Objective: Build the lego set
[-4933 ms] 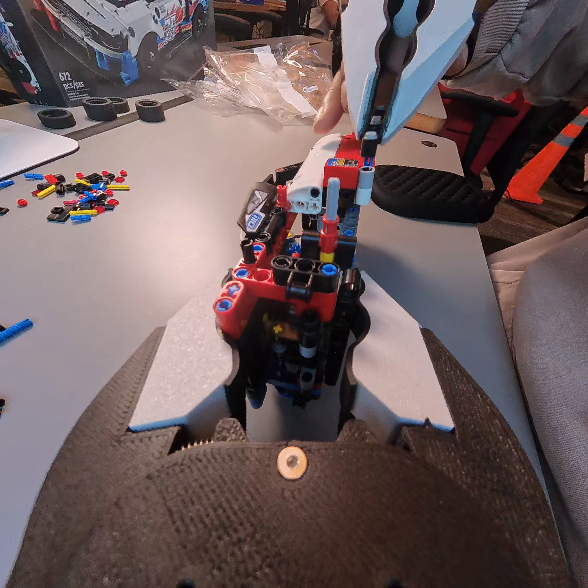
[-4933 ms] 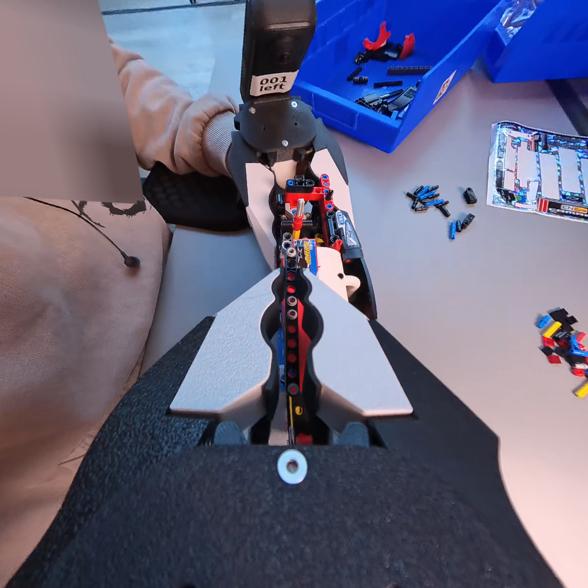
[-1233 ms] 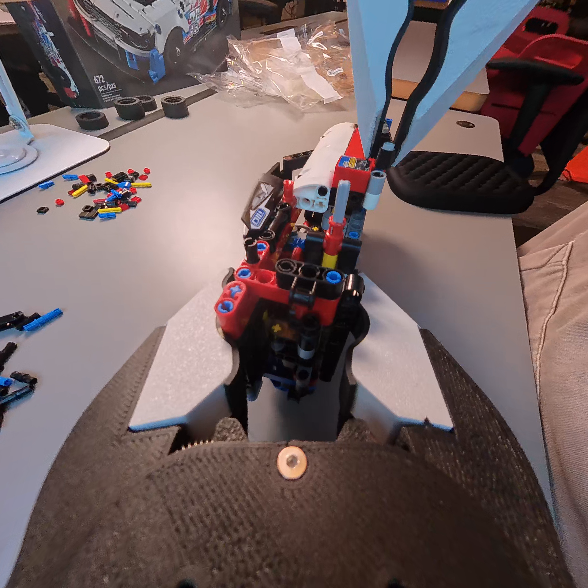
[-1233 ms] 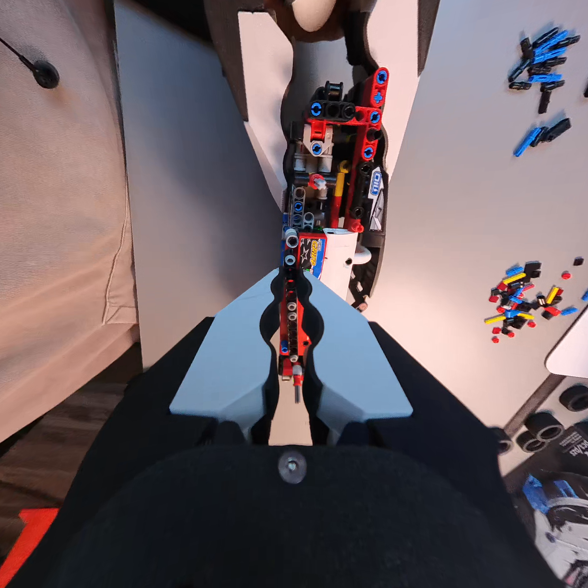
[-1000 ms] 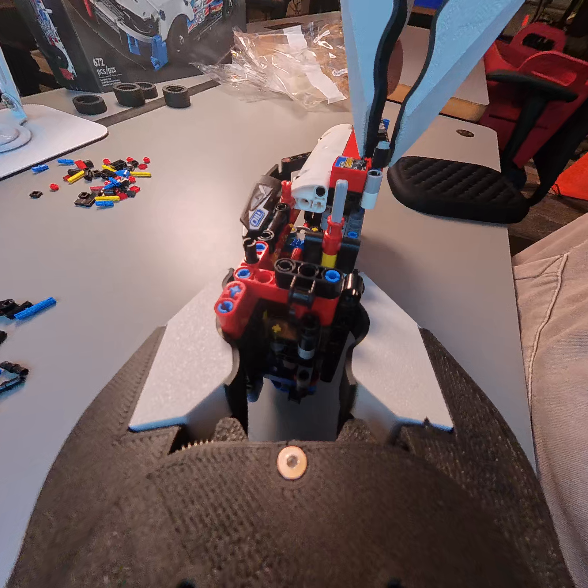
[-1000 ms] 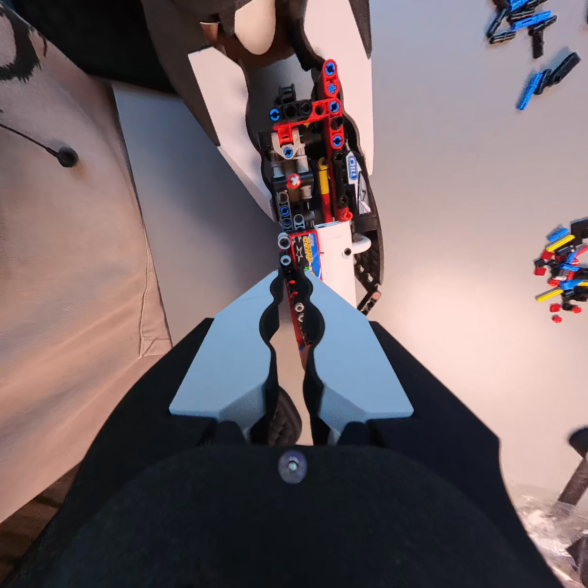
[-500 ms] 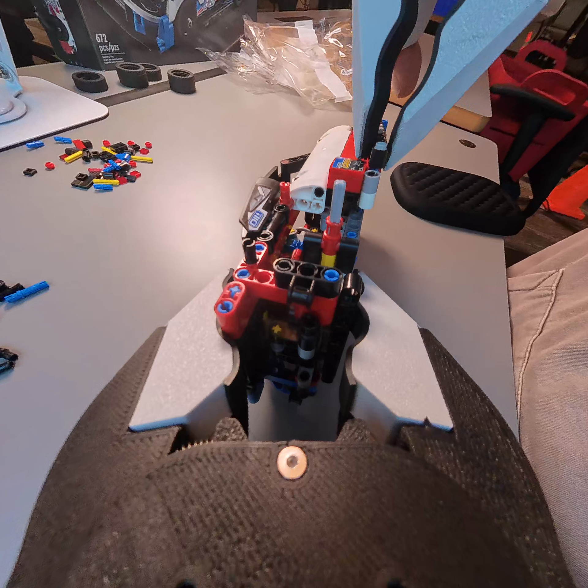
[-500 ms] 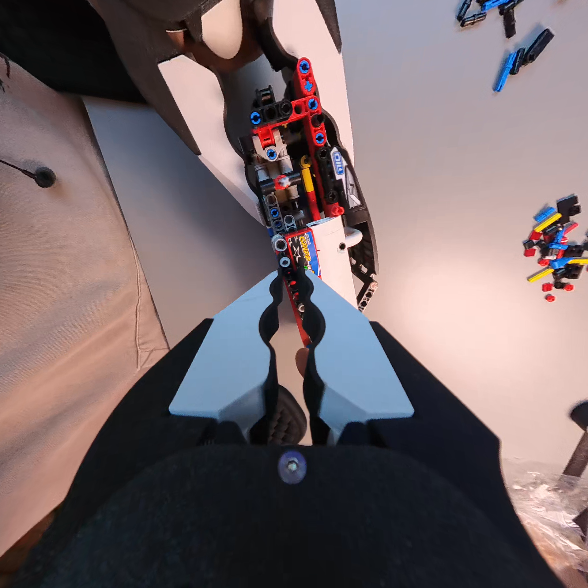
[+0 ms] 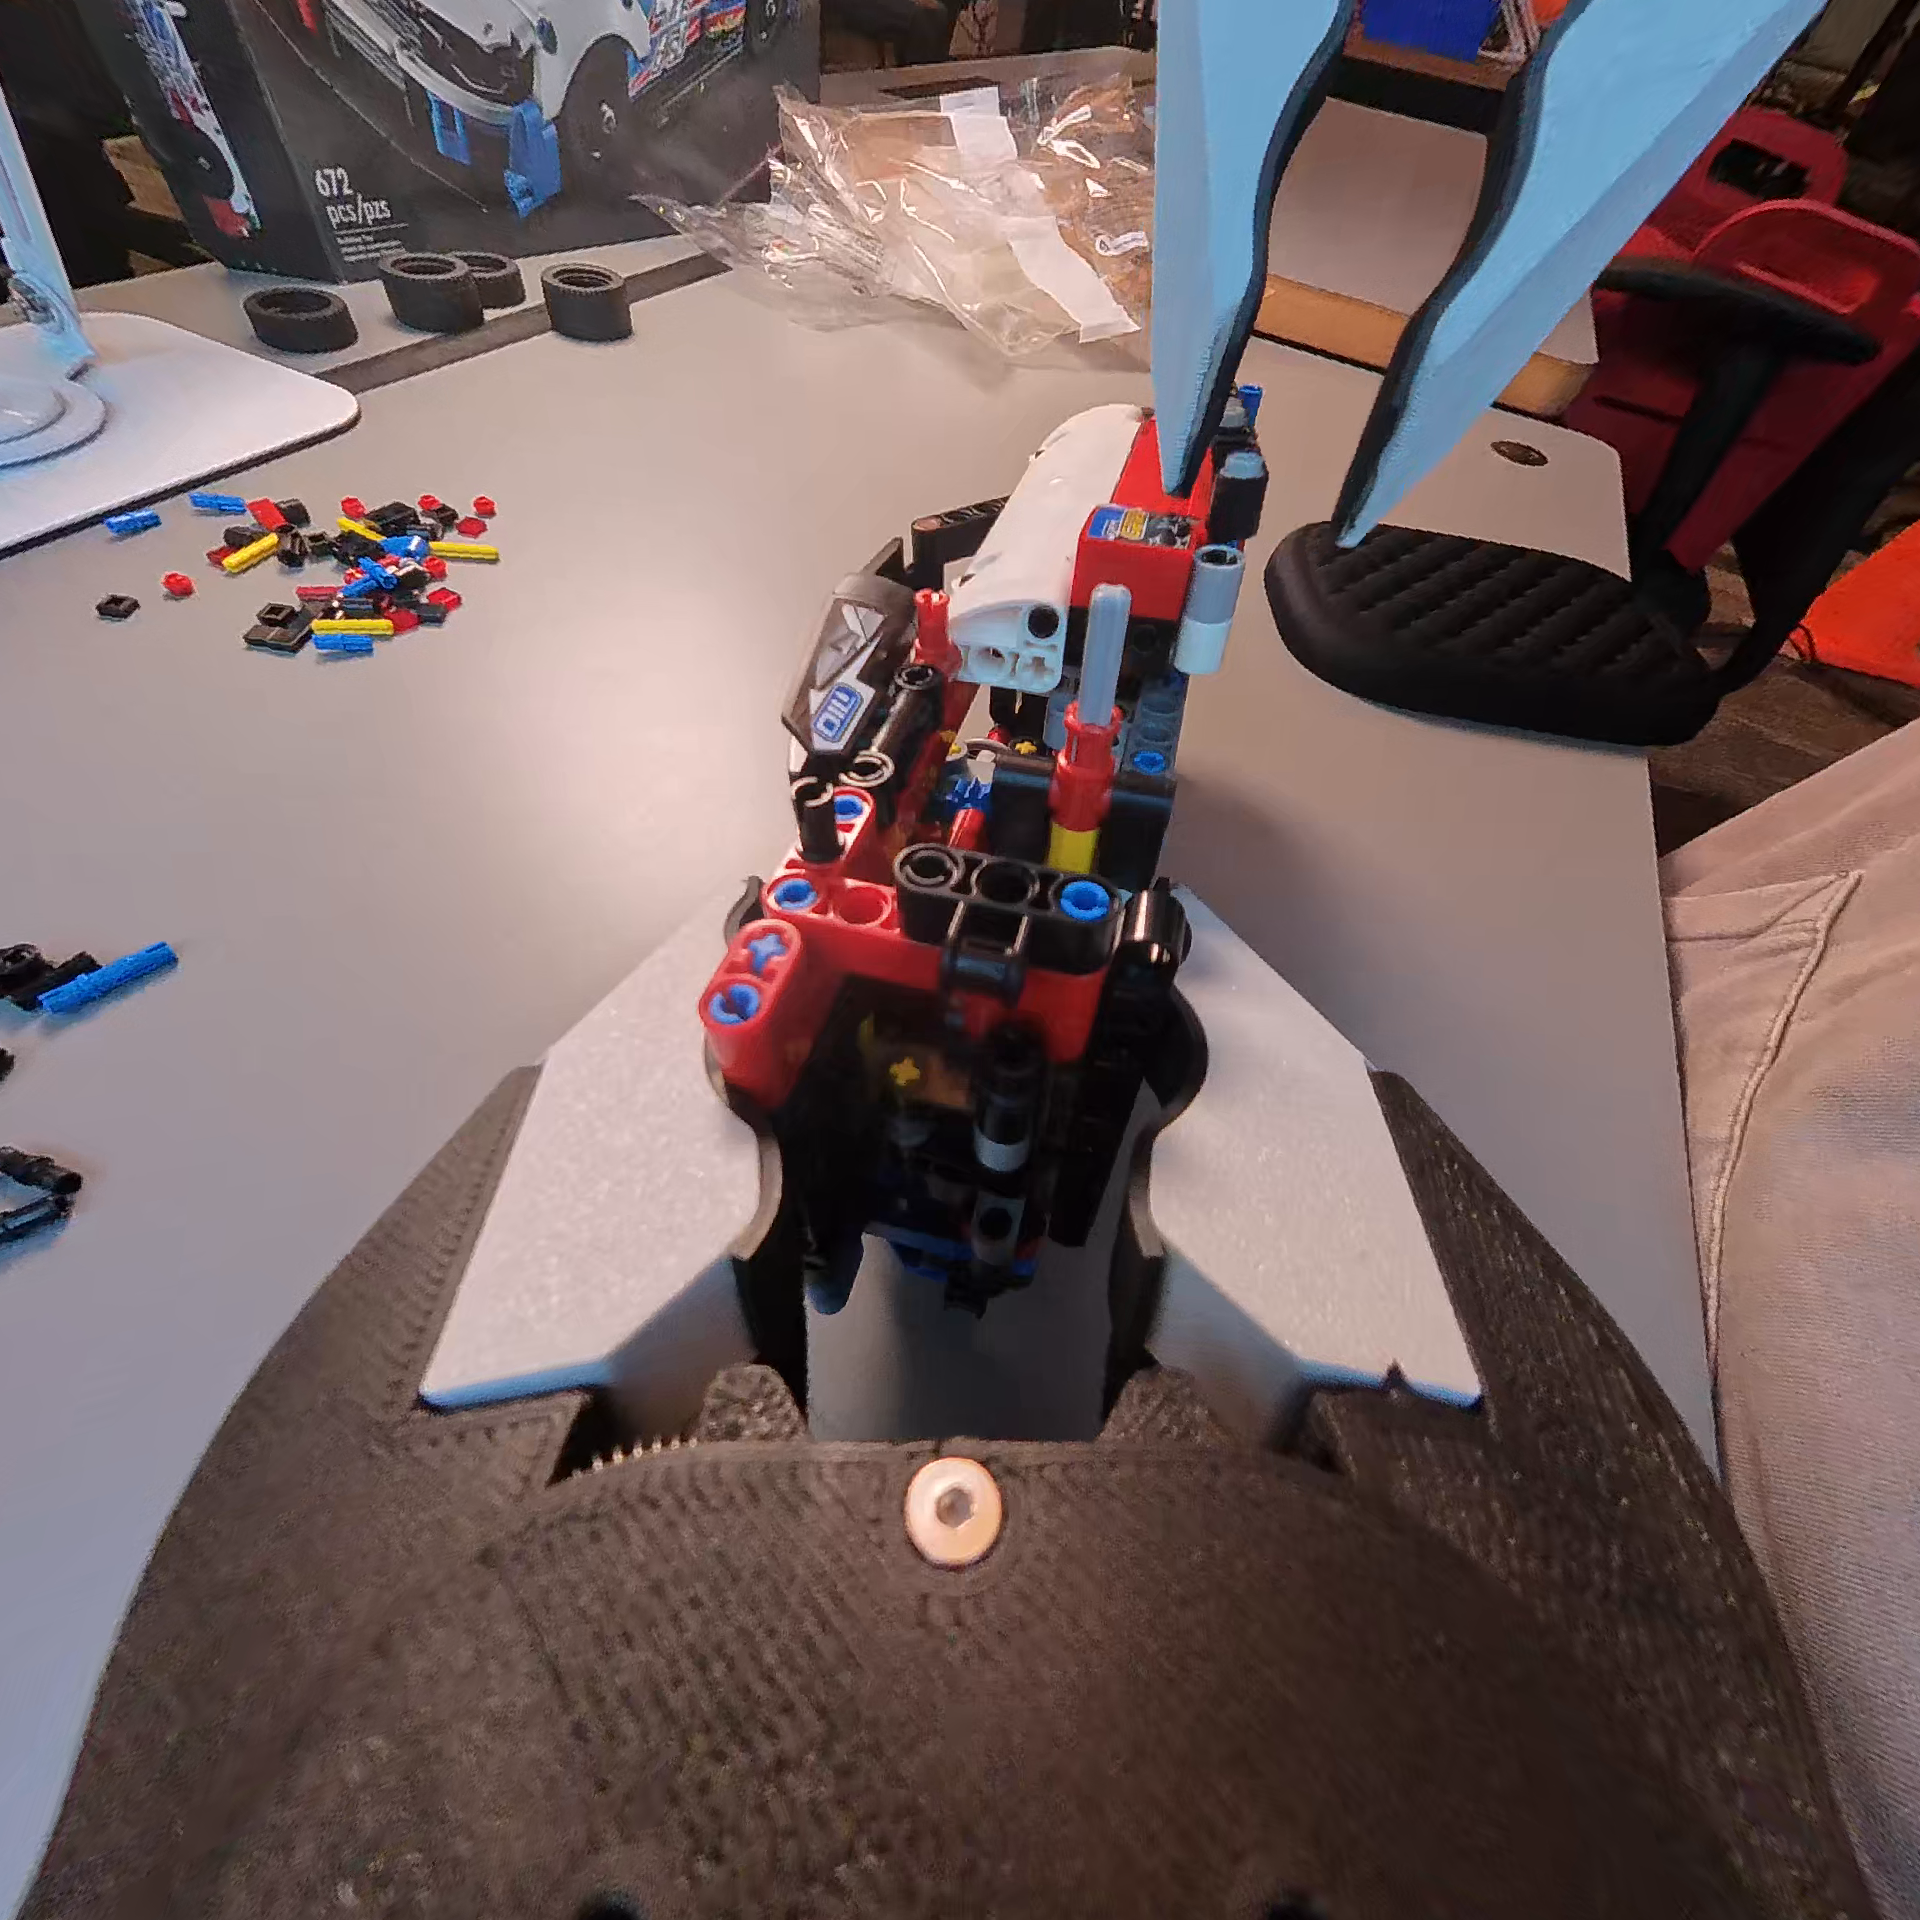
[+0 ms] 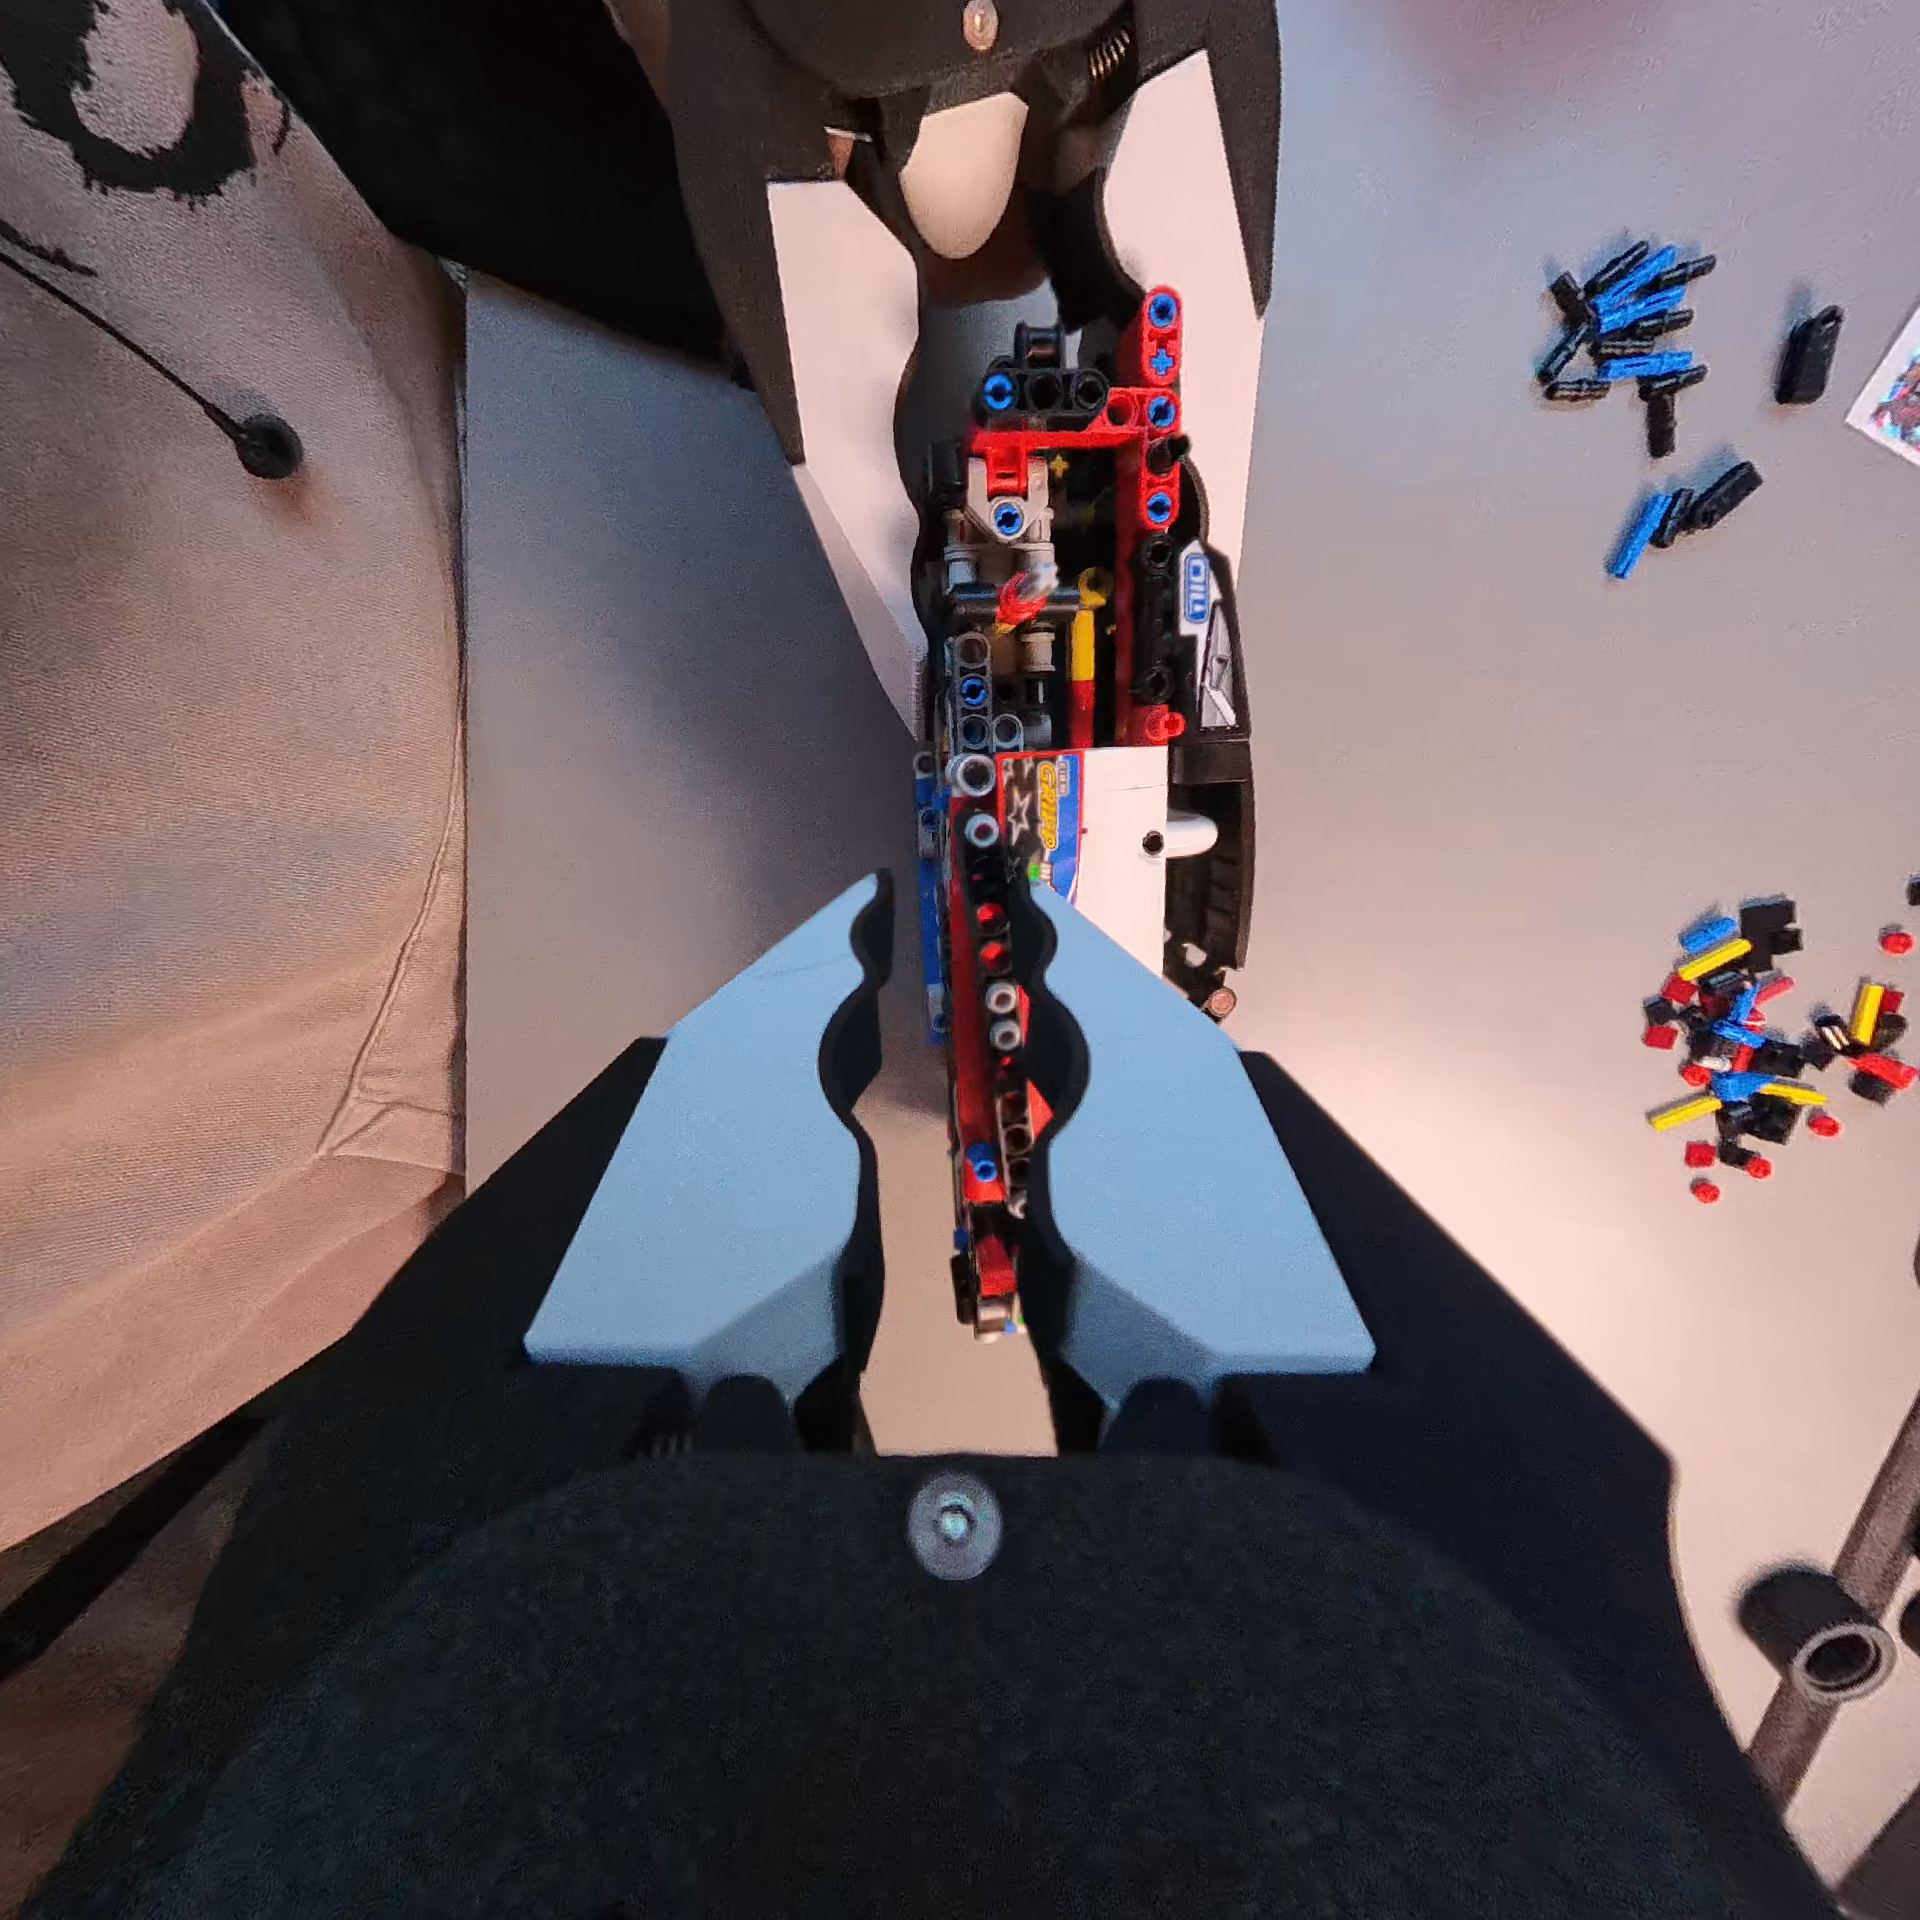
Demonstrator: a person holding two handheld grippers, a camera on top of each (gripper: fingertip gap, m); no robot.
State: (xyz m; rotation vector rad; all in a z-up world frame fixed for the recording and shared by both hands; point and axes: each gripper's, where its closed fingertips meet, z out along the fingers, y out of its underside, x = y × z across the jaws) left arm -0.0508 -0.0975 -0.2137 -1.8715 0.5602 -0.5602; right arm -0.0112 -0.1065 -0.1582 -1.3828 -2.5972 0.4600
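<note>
two claws show in the left wrist view. the left claw [image 9: 966, 1049] is clenched on the near end of the lego model [image 9: 997, 831] — a red, black and white car chassis that sticks out forward over the grey desk [image 9: 520, 790]. the right claw [image 9: 1273, 509] comes down from above at the model's far end with its jaws spread; one fingertip touches the red top, the other hangs clear beside it. to the left lie a heap of small loose pieces [image 9: 343, 571], three black tyres [image 9: 436, 296], the set's box [image 9: 457, 114] and crumpled clear bags [image 9: 966, 218].

in the right wrist view the right claw [image 10: 961, 904] is released — its fingers [image 10: 1132, 1091] straddle the model's [image 10: 1070, 582] long red-and-black beam, the right one against it and the left one apart. the left claw [image 10: 1070, 343] grips the far end. loose pieces [image 10: 1766, 1049] and blue pins [image 10: 1631, 322] lie on the desk [image 10: 1455, 727] to the right.
</note>
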